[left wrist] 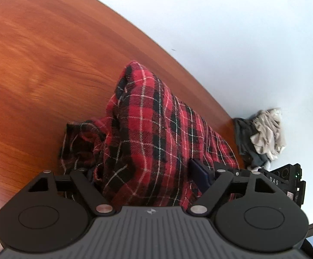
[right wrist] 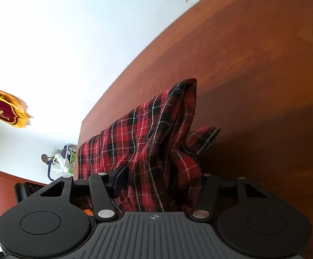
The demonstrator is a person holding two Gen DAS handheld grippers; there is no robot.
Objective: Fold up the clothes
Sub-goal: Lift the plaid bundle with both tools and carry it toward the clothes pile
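A red and black plaid garment (left wrist: 147,118) lies bunched on the wooden table (left wrist: 37,64), with a raised fold running away from me. My left gripper (left wrist: 143,172) stands wide over its near end. Cloth fills the gap, one blue pad (left wrist: 199,177) sits at the fabric's right side, and the other finger is hidden under cloth. In the right wrist view the same plaid garment (right wrist: 152,142) rises in a ridge between the jaws of my right gripper (right wrist: 163,179). Its left blue pad (right wrist: 119,179) is beside the fabric and the right finger is covered. The jaws stand apart.
A heap of grey and white clothes (left wrist: 262,136) sits at the table's far right corner. The other gripper's black body (left wrist: 286,181) shows at the right edge. Off the table (right wrist: 264,64) are a white bag with items (right wrist: 59,164) and a red gold-fringed banner (right wrist: 3,108).
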